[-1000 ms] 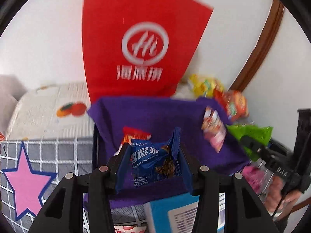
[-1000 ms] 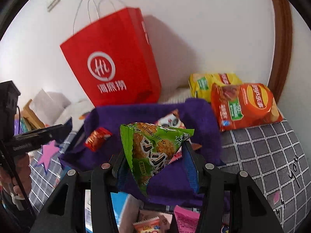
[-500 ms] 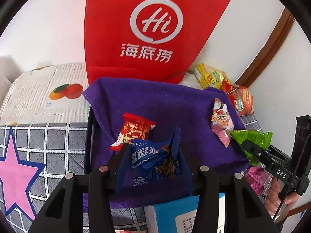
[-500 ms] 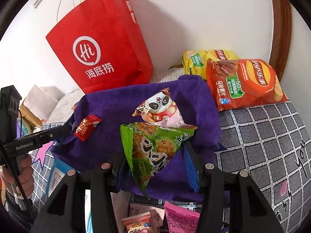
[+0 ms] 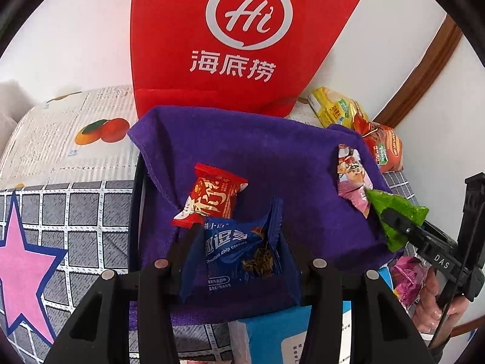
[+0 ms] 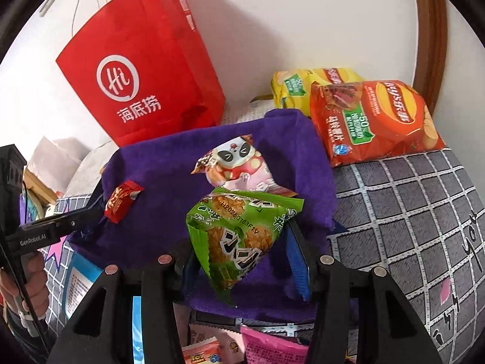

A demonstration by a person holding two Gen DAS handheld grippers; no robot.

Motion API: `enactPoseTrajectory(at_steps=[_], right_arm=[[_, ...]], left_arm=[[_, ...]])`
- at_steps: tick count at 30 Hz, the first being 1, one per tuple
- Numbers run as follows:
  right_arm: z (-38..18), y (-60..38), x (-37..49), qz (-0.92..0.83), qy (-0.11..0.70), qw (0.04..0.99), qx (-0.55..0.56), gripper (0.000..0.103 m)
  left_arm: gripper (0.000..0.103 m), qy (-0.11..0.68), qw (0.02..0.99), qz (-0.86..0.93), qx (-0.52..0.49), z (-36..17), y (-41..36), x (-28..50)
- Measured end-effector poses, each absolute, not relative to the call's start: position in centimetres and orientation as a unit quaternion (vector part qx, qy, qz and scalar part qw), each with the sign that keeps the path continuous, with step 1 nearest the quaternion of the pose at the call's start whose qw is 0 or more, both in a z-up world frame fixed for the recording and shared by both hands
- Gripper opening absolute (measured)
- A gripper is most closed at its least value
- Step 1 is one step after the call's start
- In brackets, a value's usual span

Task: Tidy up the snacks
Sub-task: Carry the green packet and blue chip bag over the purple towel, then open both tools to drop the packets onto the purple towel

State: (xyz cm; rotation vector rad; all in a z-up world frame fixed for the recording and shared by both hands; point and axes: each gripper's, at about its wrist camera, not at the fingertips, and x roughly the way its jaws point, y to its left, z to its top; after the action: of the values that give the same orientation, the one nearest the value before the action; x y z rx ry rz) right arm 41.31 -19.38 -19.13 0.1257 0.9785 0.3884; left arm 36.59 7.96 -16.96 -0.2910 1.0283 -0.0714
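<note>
My left gripper is shut on a blue chocolate-chip cookie packet, held just above the near part of a purple cloth. A red packet lies on the cloth right behind it. My right gripper is shut on a green rice-cracker packet over the same purple cloth. A pink panda packet lies just beyond it. In the left wrist view the right gripper sits at the cloth's right edge. In the right wrist view the left gripper is beside the red packet.
A red paper bag stands against the wall behind the cloth. An orange chip bag and a yellow one lie at the back right. A blue box and pink packets lie below the grippers on grey checked bedding.
Both grippers have sunk toward the purple cloth with their packets still gripped. The red and panda packets on the cloth have not moved.
</note>
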Motion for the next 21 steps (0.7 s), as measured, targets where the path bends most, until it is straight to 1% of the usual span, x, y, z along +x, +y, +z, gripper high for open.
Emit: enactPoseTrajectory(at_steps=[21], right_arm=[[-19.58,-19.34,41.35,0.174,0.467,0.866,0.046,0.051]], left_arm=[[0.048,0.501,0.855,-0.019,-0.132,-17.85,8.3,37.02]])
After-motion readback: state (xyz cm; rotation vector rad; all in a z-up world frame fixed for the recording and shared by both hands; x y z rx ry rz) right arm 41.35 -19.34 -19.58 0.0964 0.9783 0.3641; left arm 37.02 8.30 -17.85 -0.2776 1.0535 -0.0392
